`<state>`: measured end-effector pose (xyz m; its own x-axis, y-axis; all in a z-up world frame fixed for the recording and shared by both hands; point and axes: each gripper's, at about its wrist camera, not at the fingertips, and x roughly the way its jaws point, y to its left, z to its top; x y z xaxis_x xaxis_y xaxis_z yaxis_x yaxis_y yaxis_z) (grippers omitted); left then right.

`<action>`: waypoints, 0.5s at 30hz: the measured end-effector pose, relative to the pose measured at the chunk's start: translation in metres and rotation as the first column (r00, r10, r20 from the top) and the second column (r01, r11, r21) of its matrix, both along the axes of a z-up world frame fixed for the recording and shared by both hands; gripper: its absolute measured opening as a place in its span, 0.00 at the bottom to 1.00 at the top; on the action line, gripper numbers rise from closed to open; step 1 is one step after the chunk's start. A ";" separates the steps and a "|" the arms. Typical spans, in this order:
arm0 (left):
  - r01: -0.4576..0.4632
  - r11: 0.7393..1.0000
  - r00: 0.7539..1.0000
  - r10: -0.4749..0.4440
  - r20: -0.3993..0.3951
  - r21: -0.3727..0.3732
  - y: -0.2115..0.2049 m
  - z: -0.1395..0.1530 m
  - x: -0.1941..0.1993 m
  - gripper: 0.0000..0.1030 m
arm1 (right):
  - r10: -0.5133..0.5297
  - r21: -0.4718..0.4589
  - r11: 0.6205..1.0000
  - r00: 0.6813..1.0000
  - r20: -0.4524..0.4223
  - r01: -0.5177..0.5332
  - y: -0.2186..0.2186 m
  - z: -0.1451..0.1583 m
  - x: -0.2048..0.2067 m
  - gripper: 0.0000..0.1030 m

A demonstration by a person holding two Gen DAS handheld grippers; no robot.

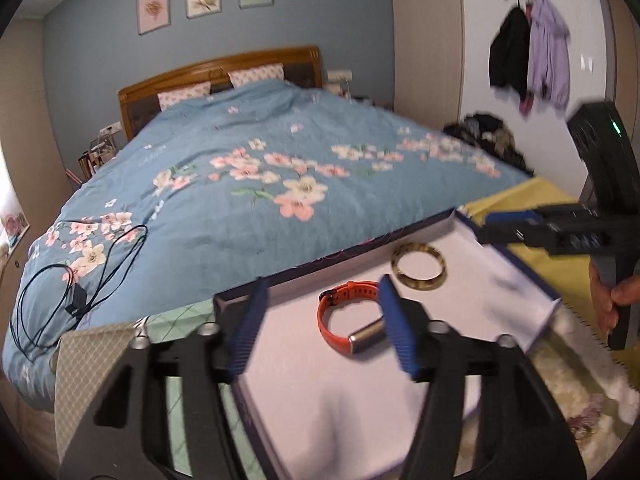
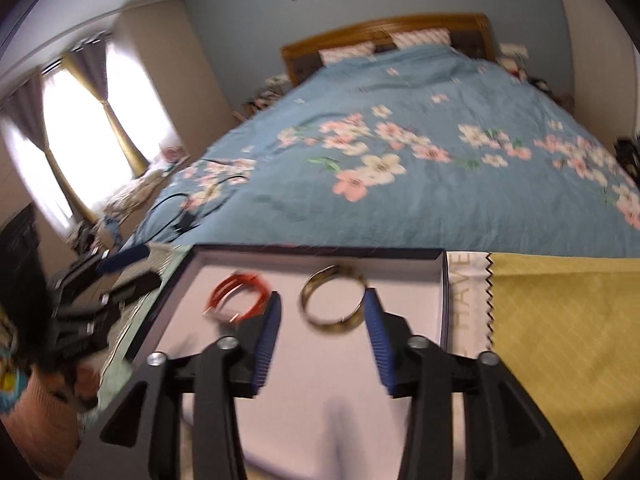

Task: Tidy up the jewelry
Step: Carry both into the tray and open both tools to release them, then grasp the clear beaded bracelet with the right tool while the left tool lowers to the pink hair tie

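Jewelry lies in a shallow dark-rimmed tray [image 2: 443, 300] at the foot of the bed [image 1: 248, 200]: an orange wristband [image 1: 344, 320] beside a gold bangle [image 2: 334, 300]. Left hand-held gripper [image 1: 324, 324] and right hand-held gripper [image 2: 322, 334] both stand open, holding nothing, above the tray.

Each black tool [image 1: 320, 320] has ribbed blue pads [image 2: 268, 340] and silver screws.

Orange watch band [image 1: 347, 320]; gold-brown mottled bangle [image 1: 419, 267]; blue bedspread [image 1: 248, 184], pink-white blossoms; yellow-green cloth [image 2: 568, 340], diamond pattern.
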<state>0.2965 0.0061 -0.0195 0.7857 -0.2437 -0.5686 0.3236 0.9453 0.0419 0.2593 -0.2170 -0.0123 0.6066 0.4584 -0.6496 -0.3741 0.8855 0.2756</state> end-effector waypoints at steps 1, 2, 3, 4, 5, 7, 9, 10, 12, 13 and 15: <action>0.002 1.000 1.000 -0.002 0.008 -0.013 0.003 0.003 -0.010 0.67 | 0.019 -0.007 1.000 1.000 0.013 -0.019 0.000 0.003 -0.010 0.43; 0.004 1.000 1.000 -0.003 0.021 -0.027 0.007 0.006 -0.024 0.71 | 0.042 -0.018 0.999 0.999 0.029 -0.041 -0.001 0.006 -0.023 0.45; 0.003 0.999 0.999 -0.002 0.032 -0.032 0.009 0.009 -0.035 0.73 | 0.064 -0.038 0.997 0.996 0.055 -0.062 -0.003 0.008 -0.041 0.47; 0.004 0.999 0.999 -0.002 0.043 -0.037 0.012 0.010 -0.046 0.76 | 0.078 -0.049 0.996 0.995 0.067 -0.075 -0.004 0.009 -0.053 0.48; 0.011 0.999 0.999 -0.009 0.049 -0.050 0.015 0.011 -0.061 0.79 | 0.097 -0.057 0.994 0.993 0.072 -0.093 -0.006 0.008 -0.065 0.49; 0.023 0.998 0.998 -0.019 0.058 -0.062 0.016 0.011 -0.088 0.80 | 0.127 -0.078 0.990 0.989 0.072 -0.122 -0.010 0.003 -0.090 0.49; 0.032 0.998 0.998 -0.029 0.057 -0.058 0.016 0.007 -0.108 0.81 | 0.155 -0.102 0.983 0.986 0.052 -0.150 -0.013 -0.006 -0.113 0.49; 0.032 0.998 0.998 -0.029 0.055 -0.052 0.015 0.004 -0.117 0.81 | 0.160 -0.116 0.981 0.986 0.046 -0.154 -0.014 -0.010 -0.121 0.49; 0.040 0.998 0.998 -0.038 0.041 -0.045 0.011 -0.003 -0.139 0.81 | 0.179 -0.147 0.974 0.983 0.032 -0.172 -0.014 -0.018 -0.138 0.49; 0.044 0.998 0.999 -0.042 0.034 -0.052 0.011 -0.007 -0.149 0.81 | 0.192 -0.155 0.970 0.981 0.024 -0.186 -0.016 -0.022 -0.148 0.49; 0.048 0.997 0.999 -0.046 0.024 -0.060 0.009 -0.012 -0.162 0.81 | 0.211 -0.147 0.967 0.978 0.006 -0.207 -0.019 -0.029 -0.161 0.49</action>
